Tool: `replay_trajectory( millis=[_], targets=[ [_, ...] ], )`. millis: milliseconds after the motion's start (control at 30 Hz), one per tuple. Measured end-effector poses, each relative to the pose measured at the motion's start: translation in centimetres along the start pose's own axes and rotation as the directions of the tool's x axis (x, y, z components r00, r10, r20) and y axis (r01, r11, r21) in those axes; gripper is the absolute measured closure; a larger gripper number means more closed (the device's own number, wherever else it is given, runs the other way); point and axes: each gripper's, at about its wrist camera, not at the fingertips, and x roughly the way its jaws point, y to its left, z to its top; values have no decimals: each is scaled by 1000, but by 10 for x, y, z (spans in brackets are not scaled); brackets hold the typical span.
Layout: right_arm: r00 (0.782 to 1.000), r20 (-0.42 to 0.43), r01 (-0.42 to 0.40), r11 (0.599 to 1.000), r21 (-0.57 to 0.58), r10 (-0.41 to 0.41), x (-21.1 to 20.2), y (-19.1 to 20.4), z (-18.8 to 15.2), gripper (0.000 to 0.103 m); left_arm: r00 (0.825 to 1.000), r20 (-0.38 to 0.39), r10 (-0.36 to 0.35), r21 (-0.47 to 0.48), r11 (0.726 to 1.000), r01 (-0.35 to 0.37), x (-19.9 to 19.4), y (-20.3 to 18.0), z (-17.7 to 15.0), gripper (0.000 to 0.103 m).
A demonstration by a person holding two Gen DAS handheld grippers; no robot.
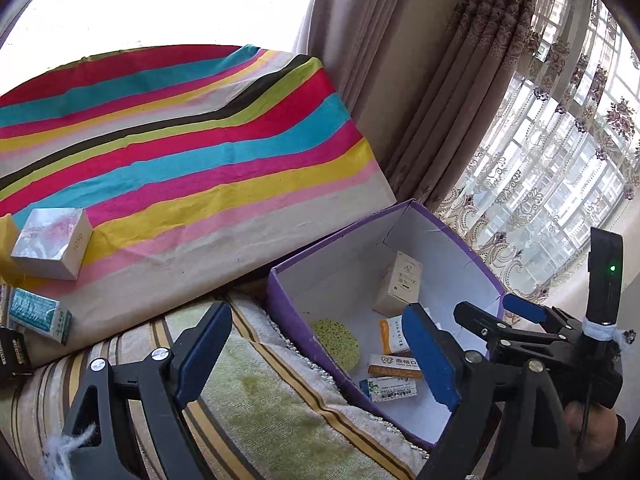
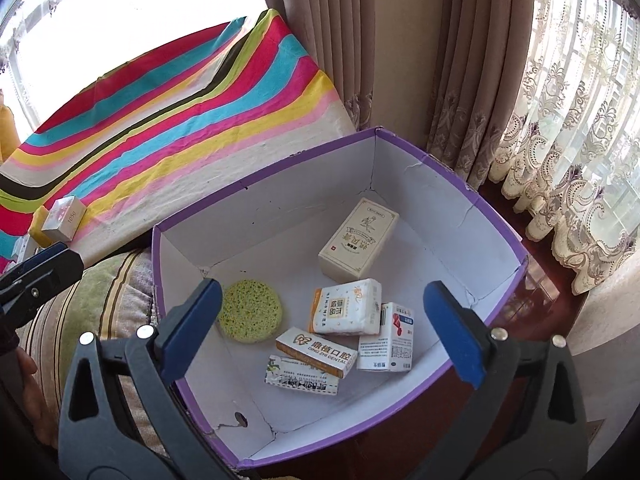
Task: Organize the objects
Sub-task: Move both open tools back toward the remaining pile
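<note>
Purple box (image 2: 472,196) already has five packs plus a sponge (image 2: 250,312); silver box (image 1: 52,248) and teal pack (image 1: 38,314) still on the tabletop, both tongs (image 1: 320,352) (image 2: 332,332) open, empty.

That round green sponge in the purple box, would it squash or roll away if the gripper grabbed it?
The sponge looks porous, so it would probably squash and weigh little. It lies flat on the box floor, so rolling seems unlikely.
</note>
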Motion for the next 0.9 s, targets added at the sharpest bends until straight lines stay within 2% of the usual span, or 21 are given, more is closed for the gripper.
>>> replay_trajectory(
  millis=[167,333,500,700,900],
  targets=[
    [999,44,-22,999,-37,24,-13,20,4,0,995,41,89,-13,996,-88,-30,30,-15,15],
    [994,32,-99,993,-60,101,-19,40,4,0,983,41,177,-57,983,-174,-59,64,-32,15],
    [978,31,-204,977,-58,206,-28,55,-5,0,973,49,224,-145,966,-214,-94,104,-60,15],
    [969,15,-243,966,-93,245,-29,75,-11,0,930,103,354,-261,911,-318,-147,151,-92,15],
    [956,-12,-293,947,-132,294,-29,95,-20,0,892,125,435,-379,851,-363,-191,191,-126,15]
  ],
)
